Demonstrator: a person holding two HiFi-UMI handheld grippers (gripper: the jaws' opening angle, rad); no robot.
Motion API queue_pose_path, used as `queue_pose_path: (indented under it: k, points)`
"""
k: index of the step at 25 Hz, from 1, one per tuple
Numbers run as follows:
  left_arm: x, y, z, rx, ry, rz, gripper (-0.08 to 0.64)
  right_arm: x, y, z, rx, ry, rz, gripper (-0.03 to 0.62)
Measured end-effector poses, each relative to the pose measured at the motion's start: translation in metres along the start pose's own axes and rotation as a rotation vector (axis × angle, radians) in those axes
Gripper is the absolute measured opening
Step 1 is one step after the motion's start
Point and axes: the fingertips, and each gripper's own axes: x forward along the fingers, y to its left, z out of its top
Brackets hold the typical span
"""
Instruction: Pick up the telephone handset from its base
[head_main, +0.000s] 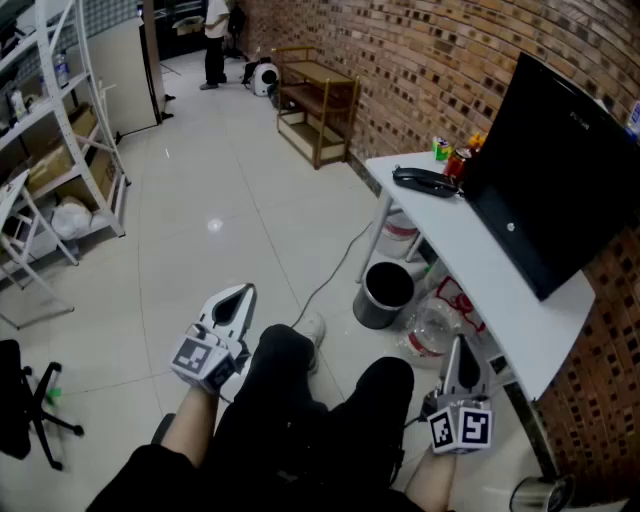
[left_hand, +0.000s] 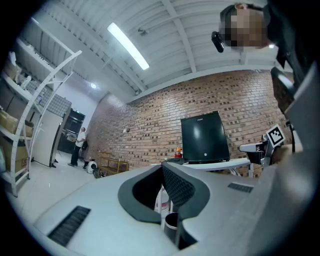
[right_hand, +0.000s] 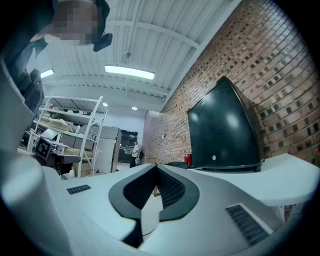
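Jaws first: both pairs are pressed together with nothing between them. The left gripper (head_main: 240, 293) sits low over the person's left knee. The right gripper (head_main: 458, 348) is by the right knee, just beside the near end of the table (head_main: 520, 300).

Look up the tabletop and there is the telephone handset (head_main: 425, 181). It lies on its base at the table's far end, near the front edge and just left of the monitor (head_main: 560, 170), well apart from both grippers. Its long axis seems to run roughly across the table's width.

The right gripper looks nearer. My read is that it reaches forward along the table, opens, and closes across the handset's narrow waist.
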Motion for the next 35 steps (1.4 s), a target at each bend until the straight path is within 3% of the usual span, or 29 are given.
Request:
queue_pose_path:
  k: [11,21,35]
  points:
    - [0.069,-0.004,0.009,0.013,0.01,-0.091,0.0,0.055,-0.005,0.016,0.02,-0.022,0.031,0.009]
    - [0.106,0.0,0.003,-0.05,-0.023,-0.082,0.0,0.095,0.002,0.0,-0.004,0.016,0.074,0.011]
    - [0.207,0.022,-0.013,-0.022,-0.018,-0.123,0.0,0.176,-0.027,0.004,-0.028,-0.014,0.086,0.011]
